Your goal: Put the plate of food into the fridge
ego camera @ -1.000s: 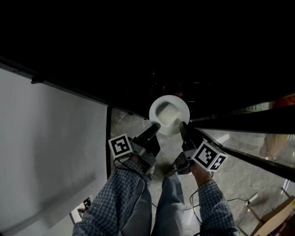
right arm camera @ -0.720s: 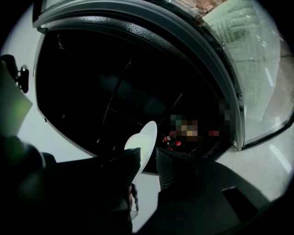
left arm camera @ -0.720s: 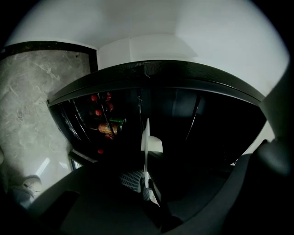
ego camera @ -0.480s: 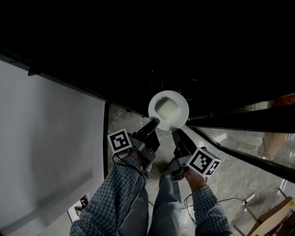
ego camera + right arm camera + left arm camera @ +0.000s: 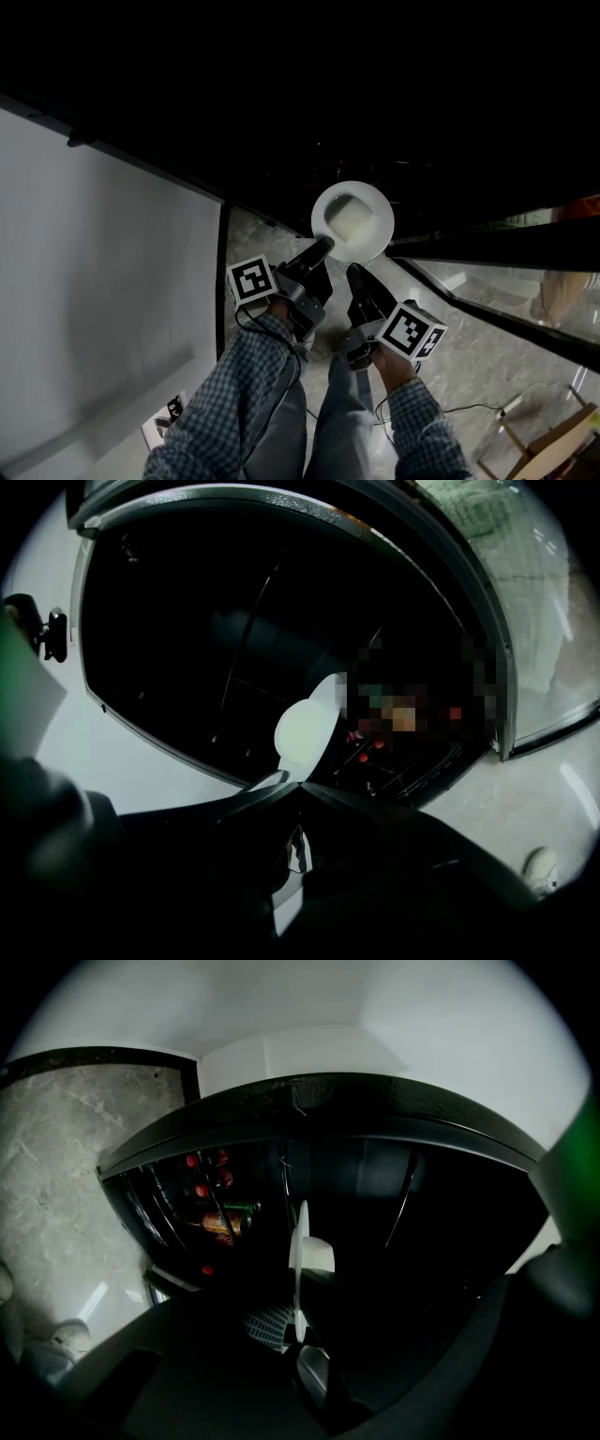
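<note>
The fridge [image 5: 281, 103] stands open and fills the upper half of the head view with a dark interior; the left gripper view picks out a few red and orange items [image 5: 214, 1215] on a wire shelf deep inside. A white panel [image 5: 103, 300] spreads across the left of the head view, and grey marbled floor [image 5: 487, 347] shows below the fridge's lower edge. The person's 2 checked sleeves [image 5: 244, 394] reach forward over the floor, each hand carrying a gripper with its marker cube. The left gripper [image 5: 319, 247] is clamped on the near left rim of the white plate [image 5: 375, 246]; in its own view the plate [image 5: 301, 1241] runs edge-on between the 2 jaws, a ribbed pad pressed to its left face. The right gripper [image 5: 354, 272] sits just beside the plate's near edge, its jaws drawn together with nothing between them, and the plate [image 5: 305, 733] shows just past its tips; whether they touch cannot be told. The plate hangs at the fridge's mouth, level, with 1 pale block of food [image 5: 349, 217] at its middle.
</note>
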A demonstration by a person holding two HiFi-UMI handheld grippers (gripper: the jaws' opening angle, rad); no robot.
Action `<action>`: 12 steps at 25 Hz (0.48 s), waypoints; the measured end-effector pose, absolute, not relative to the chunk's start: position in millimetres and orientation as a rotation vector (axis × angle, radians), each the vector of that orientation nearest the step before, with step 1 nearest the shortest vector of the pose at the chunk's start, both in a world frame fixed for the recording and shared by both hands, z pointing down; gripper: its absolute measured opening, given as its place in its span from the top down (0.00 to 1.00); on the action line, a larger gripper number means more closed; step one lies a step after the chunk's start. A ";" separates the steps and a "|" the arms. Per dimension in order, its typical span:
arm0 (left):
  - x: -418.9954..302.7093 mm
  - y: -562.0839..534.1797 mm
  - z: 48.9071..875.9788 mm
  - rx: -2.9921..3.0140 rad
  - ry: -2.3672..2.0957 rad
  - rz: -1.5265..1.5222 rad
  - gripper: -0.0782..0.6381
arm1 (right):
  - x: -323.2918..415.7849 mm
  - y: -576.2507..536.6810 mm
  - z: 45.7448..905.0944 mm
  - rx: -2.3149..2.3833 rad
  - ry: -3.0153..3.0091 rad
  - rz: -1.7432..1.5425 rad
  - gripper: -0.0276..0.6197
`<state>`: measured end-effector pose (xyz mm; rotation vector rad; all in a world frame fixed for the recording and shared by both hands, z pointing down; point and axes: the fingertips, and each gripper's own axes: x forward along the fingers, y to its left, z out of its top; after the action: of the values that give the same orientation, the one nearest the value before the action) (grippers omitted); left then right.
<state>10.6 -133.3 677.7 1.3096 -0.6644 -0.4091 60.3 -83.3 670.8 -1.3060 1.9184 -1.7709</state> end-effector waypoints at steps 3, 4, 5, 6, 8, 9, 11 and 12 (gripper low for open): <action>12.2 -131.1 683.2 1.365 -0.674 -0.289 0.86 | 63.3 -87.0 674.0 -1.333 1.885 -1.773 0.95; 14.8 -129.9 683.5 1.384 -0.669 -0.253 0.86 | 65.5 -88.4 674.9 -1.341 1.875 -1.771 0.95; 17.7 -129.0 682.8 1.398 -0.661 -0.229 0.86 | 68.0 -90.1 675.2 -1.348 1.865 -1.767 0.95; 20.1 -127.9 681.8 1.406 -0.652 -0.216 0.86 | 70.2 -91.9 675.2 -1.354 1.855 -1.762 0.95; 21.5 -125.8 680.1 1.411 -0.638 -0.211 0.86 | 71.7 -95.7 675.1 -1.361 1.844 -1.756 0.95; 21.0 -124.7 679.6 1.408 -0.633 -0.215 0.86 | 71.3 -97.3 675.3 -1.364 1.844 -1.756 0.95; 19.8 -122.5 678.7 1.402 -0.625 -0.227 0.86 | 69.9 -100.0 676.0 -1.369 1.853 -1.754 0.95; 19.4 -121.7 677.8 1.401 -0.619 -0.231 0.86 | 69.0 -101.5 676.4 -1.370 1.856 -1.754 0.95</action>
<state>19.4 -121.7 677.8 1.4014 -0.6192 -0.2312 69.0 -101.5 676.4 -1.3703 1.8564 -1.7538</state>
